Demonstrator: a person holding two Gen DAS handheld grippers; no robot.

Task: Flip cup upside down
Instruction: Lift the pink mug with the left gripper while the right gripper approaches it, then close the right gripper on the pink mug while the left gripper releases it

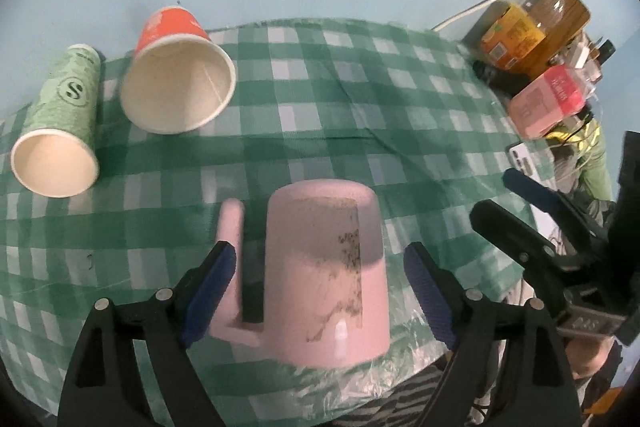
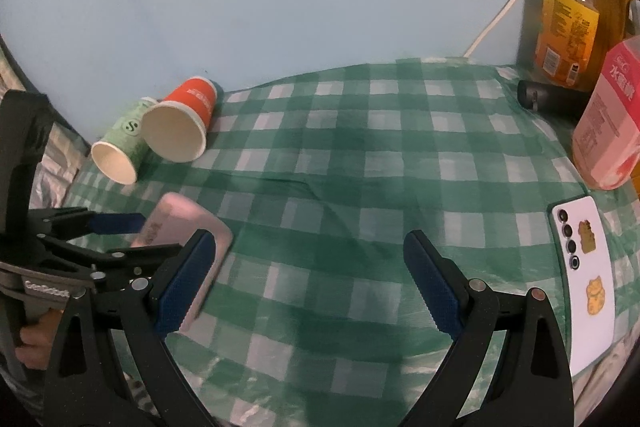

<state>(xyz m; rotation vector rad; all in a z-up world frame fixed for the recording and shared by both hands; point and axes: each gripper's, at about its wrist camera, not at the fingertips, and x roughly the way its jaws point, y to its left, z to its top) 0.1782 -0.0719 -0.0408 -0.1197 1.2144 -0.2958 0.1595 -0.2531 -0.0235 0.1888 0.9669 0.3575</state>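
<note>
Blue-padded fingers of the left gripper stand wide apart around the pink mug, not gripping it. Low in the frame's middle, it sits mouth-down on the checked tablecloth, handle left. Rigid and probably smooth and weighty; its side walls look the safest hold. Scuffed dark marks stain its side. At upper left lie the green paper cup and orange paper cup. Open and empty, the right gripper holds nothing.

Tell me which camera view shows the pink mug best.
The left wrist view: the pink mug stands upside down, whole, between the open left tool. The right wrist view shows only a blurred part of it, behind a finger of the right tool.
</note>
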